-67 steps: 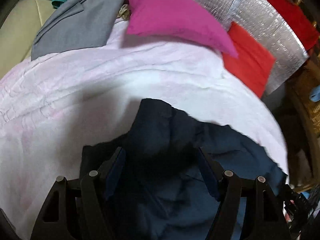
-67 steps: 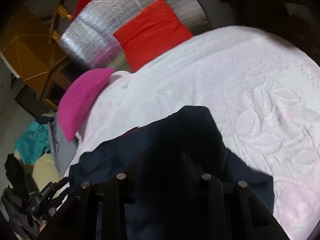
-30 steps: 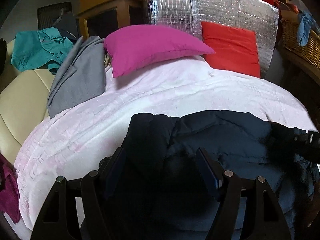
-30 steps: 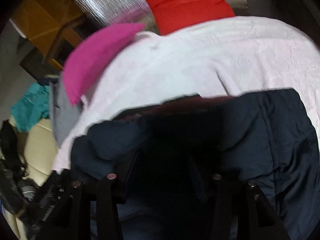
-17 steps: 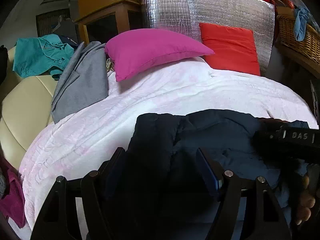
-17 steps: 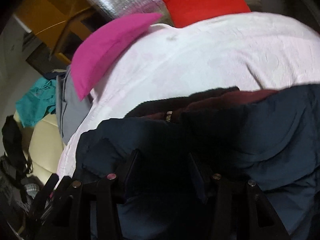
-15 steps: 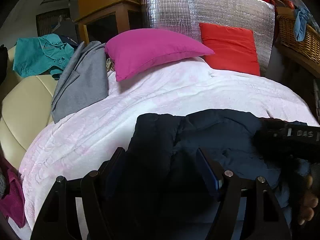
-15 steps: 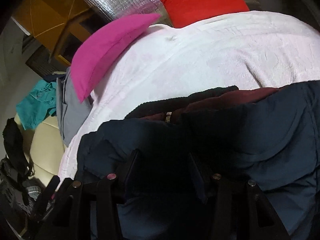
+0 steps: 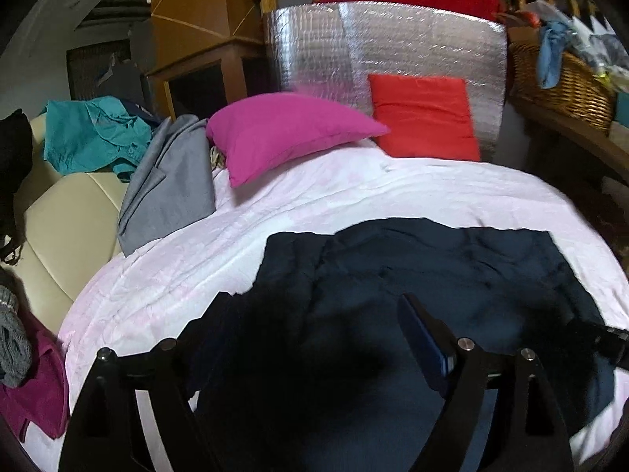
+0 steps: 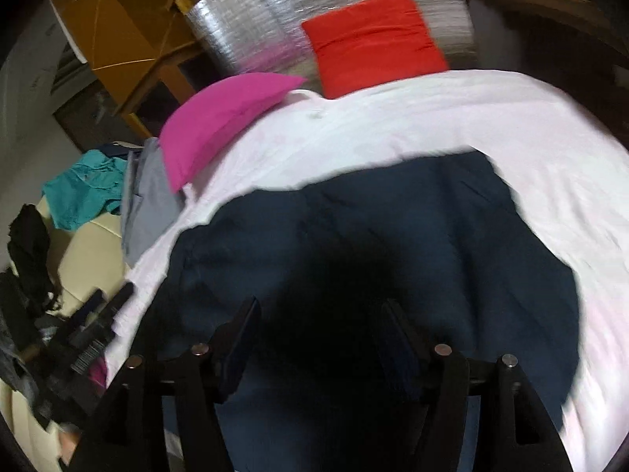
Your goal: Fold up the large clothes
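**A:** What's closest to the cameras?

**B:** The left hand-held gripper [image 9: 314, 322], fingers set wide apart over dark cloth with nothing pinched between them. The right hand-held gripper [image 10: 320, 322] also stands apart above the same cloth.

**A:** And that cloth?

**B:** A navy padded jacket [image 9: 432, 271], spread fairly flat on the near half of the bed [image 9: 393, 188]. In the right wrist view the navy padded jacket [image 10: 373, 236] reads as a broad rounded slab with soft quilted puckers and a straight far edge. Its near part is lost in shadow under both grippers.

**A:** What covers the bed?

**B:** A pale pink-white quilt, lightly wrinkled.

**A:** Any containers?

**B:** A wicker basket [image 9: 558, 86] on the wooden ledge at far right, heaped with clothes, a light blue piece [image 9: 550, 51] hanging over its rim. What else lies in it is too blurred to name.

**A:** Further back?

**B:** A magenta pillow [image 9: 283, 133] and a red cushion [image 9: 424, 118] at the head of the bed, the cushion leaning on a silver foil panel [image 9: 385, 43]. A grey garment [image 9: 169, 185] lies at the bed's left edge, partly on a cream seat [image 9: 67, 212] with a teal shirt [image 9: 90, 133] behind it.
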### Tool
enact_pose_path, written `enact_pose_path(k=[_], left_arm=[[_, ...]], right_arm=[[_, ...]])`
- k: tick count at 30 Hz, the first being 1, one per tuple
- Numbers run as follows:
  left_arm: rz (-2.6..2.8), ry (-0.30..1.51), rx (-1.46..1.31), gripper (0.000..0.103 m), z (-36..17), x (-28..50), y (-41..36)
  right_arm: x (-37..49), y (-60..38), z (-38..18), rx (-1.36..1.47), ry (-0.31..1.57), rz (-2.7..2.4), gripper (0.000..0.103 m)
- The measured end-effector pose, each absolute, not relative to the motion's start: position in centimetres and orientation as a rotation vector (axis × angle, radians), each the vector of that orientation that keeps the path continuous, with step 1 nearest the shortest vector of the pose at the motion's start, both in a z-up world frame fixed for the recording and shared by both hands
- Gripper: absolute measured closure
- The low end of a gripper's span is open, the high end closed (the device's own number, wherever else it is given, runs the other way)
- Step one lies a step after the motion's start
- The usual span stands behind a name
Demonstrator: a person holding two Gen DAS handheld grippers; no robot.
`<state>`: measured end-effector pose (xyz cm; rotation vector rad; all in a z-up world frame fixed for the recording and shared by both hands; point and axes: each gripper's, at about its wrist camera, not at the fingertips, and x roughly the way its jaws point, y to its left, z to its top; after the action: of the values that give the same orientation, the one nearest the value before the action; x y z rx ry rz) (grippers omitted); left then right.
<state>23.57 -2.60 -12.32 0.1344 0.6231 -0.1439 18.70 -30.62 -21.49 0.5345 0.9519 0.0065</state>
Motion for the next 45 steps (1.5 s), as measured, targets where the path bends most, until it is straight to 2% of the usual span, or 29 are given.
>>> enact_pose_path(k=[4,9,12,21,23,27,35,45], left_arm=[[-0.155,0.614,0.166,0.018,-11.1,20.3,-2.7],[-0.113,0.582,0.216,0.017,-8.4,16.7,-2.5],[-0.08,0.563,0.232,0.017,-6.4,14.5,-2.3],[-0.031,0.47,0.243,0.016,-0.7,7.1,-1.5],[-0.041,0.446,0.233,0.016,0.3,5.7,-1.1],[-0.063,0.412,0.197,0.007,2.0,3.3,-0.5],[-0.093,0.336,0.17,0.006,4.6,-0.6,-0.1],[-0.119,0.325,0.135,0.005,5.9,-2.0,0.6]], right_arm=[[14.0,-31.3,-20.3,0.509,0.917,-0.008,0.036],[9.1,-32.0,-16.0,0.474,0.812,-0.054,0.035],[6.3,-31.2,-13.1,0.423,0.758,-0.094,0.027],[0.0,-27.4,-6.8,0.329,0.688,-0.15,0.02],[-1.6,-26.5,-5.9,0.316,0.674,-0.166,0.02],[-3.6,-25.6,-4.7,0.287,0.656,-0.199,0.02],[-7.0,-24.9,-2.0,0.284,0.603,-0.242,0.018],[-7.9,-23.6,-0.5,0.28,0.576,-0.24,0.018]])
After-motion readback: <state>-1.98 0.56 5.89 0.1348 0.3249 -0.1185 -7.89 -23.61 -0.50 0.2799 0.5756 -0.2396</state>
